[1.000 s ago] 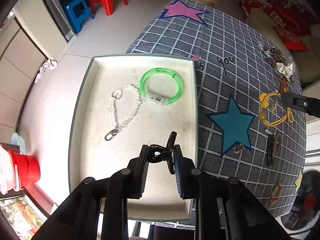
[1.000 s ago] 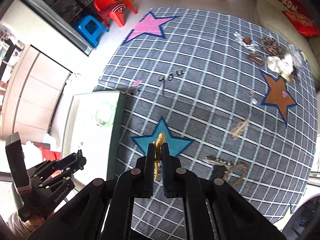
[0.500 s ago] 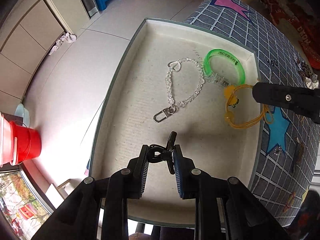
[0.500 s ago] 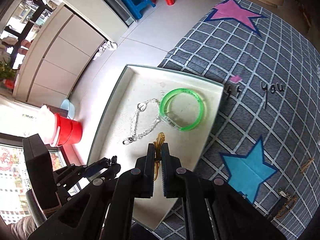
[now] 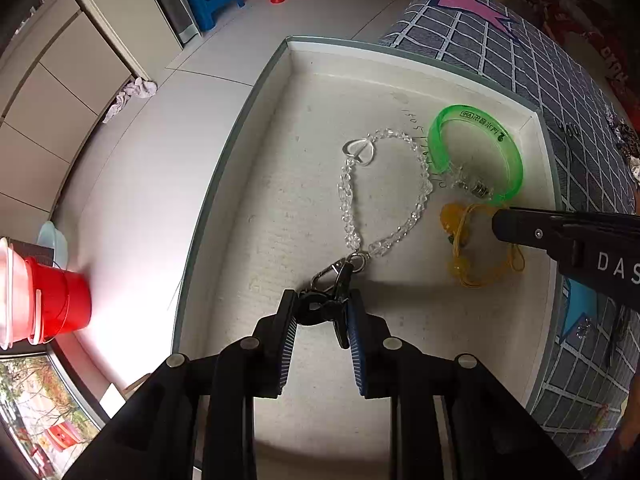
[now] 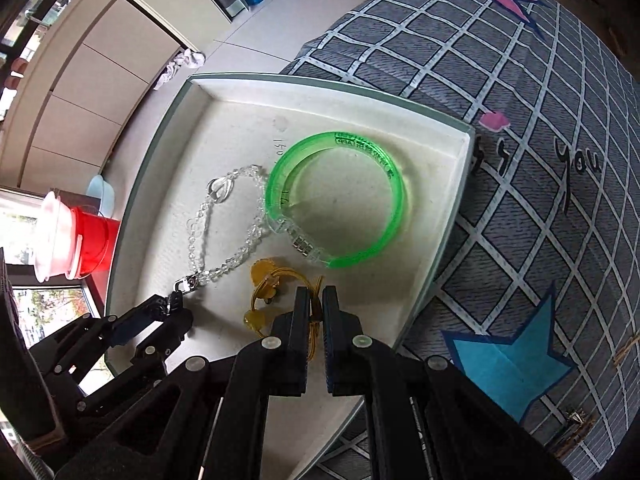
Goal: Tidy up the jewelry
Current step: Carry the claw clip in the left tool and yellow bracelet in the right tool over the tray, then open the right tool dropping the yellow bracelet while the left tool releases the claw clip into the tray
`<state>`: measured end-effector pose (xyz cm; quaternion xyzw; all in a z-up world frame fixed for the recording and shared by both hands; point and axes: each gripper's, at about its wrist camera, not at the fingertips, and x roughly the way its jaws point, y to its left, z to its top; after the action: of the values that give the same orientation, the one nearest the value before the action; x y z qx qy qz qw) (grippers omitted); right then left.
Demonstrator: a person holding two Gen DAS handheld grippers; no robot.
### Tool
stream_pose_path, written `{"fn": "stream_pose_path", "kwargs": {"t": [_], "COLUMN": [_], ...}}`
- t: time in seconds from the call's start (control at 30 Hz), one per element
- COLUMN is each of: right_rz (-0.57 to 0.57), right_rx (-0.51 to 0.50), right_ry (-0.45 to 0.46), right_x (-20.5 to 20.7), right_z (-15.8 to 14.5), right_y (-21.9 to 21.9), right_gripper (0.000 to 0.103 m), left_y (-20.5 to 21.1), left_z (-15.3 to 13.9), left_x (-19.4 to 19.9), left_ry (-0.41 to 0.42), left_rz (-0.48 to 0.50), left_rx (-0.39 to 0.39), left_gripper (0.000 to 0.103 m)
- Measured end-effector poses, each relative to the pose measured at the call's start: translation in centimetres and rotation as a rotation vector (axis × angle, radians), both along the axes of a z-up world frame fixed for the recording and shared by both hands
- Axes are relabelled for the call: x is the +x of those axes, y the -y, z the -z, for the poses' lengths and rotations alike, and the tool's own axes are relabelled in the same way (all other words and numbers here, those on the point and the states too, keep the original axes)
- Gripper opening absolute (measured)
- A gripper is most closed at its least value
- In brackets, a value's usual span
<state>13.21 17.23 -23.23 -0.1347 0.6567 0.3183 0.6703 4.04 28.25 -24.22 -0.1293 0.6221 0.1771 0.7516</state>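
So both hands have come down over the white tray [image 5: 240, 184], which sits at the edge of the grid-patterned star cloth [image 6: 520, 184] on the table; a second back the right gripper [image 6: 315, 308] was out over the cloth. Its yellow cord bracelet [image 5: 472, 248] now lies on the tray floor beside the green bangle [image 6: 336, 200] and the clear bead chain [image 5: 380, 184], jaws pinched narrow on the cord. The left gripper [image 5: 322, 316] has sunk too, jaws part closed on a black clip [image 5: 320, 308], just by the chain's metal clasp. Judged: two more pieces about ready to drop. Whether the clip touches the floor or clasp is unclear; the remaining jewelry on the cloth is mostly cut off.
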Motion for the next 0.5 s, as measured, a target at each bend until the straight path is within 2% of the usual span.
{"fn": "stream_pose_path", "kwargs": {"t": [0.17,0.3,0.5], "right_rz": [0.026,0.038,0.035], "right_rx": [-0.004,-0.019,-0.024], "right_ry": [0.030,0.018,0.007], "right_x": [1.5,1.9,1.9], "right_z": [-0.4,0.2,0.3], "right_y": [0.2,0.5,0.4], "right_gripper": [0.006,0.006,0.007], "left_y": [0.3,1.0,1.5], "left_z": [-0.2,-0.3,-0.6], "left_x": [1.3,1.6,1.0], "left_ry": [0.004,-0.013,-0.030], "left_rz": [0.028,0.047,0.028], "left_rx": [0.056,0.094,0.087], "left_gripper": [0.032,0.032,0.032]}}
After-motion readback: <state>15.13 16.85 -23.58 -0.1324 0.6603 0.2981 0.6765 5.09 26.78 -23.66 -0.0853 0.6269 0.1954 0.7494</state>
